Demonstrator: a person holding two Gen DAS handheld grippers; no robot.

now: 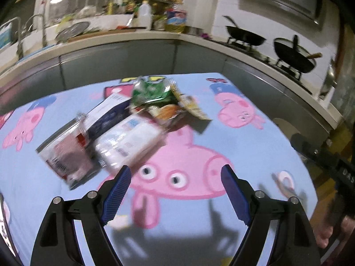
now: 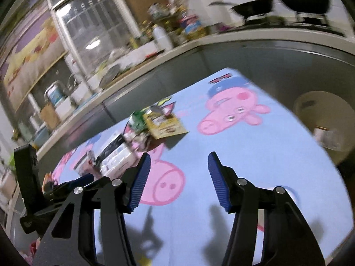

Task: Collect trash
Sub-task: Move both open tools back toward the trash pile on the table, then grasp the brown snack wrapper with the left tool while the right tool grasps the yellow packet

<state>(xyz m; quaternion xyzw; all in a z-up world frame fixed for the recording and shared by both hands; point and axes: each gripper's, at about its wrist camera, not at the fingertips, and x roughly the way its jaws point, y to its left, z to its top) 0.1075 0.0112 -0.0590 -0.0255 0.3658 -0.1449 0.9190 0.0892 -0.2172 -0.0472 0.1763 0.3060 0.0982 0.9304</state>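
White wrapped pack (image 1: 128, 141) lying diagonally, near end toward empty, wide-open left hand-held gripper (image 1: 175, 173)

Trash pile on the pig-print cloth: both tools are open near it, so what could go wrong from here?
1. The wrappers overlap: the green wrapper lies on the yellow packet, so pinching one may drag the other.
2. The left tool is nearest the white pack, which looks slick and bulky; it could slip from the grip.
3. The right tool is empty above the soft cloth; a low pinch might catch the fabric and shift the pile.
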